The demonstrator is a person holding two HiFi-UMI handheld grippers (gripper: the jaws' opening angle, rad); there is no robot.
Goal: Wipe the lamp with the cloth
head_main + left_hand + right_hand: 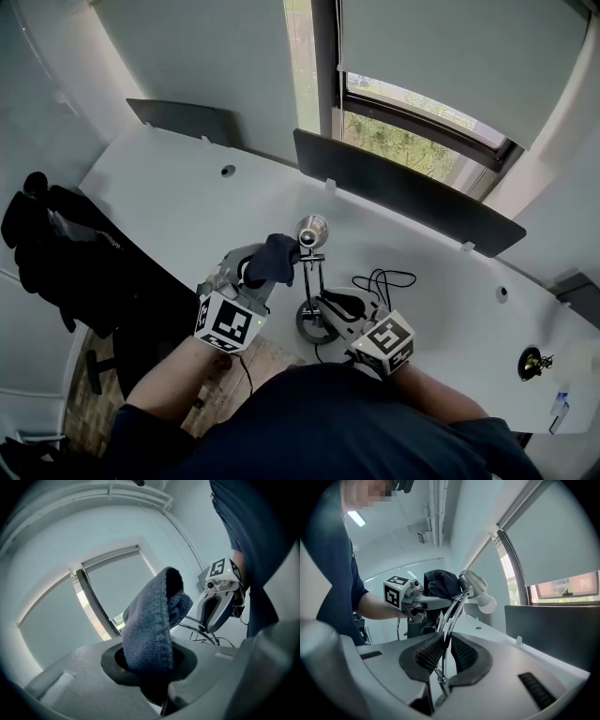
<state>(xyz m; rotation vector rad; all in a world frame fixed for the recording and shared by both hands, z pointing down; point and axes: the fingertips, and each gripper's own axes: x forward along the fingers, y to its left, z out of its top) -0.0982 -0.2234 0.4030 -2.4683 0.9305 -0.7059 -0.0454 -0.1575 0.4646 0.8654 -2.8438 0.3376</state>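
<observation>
Left gripper [253, 279] clenched on cloth [274, 257]; cloth at 8 o'clock of lamp [312, 231] head, contact unclear. Right gripper [336, 305] at 5 o'clock, clamped on lamp stem above counter [169, 197]. Risk: hard wipe swings head, stem slips in grip, base skids.

Your cloth [150, 625] is a coarse, matt knitted weave, the lamp [312, 231] glossy bare metal in head and rods, your right gripper [444, 648] smooth matt grey plastic with ribbed black pads [427, 653], the desk [187, 206] smooth matt white.
</observation>
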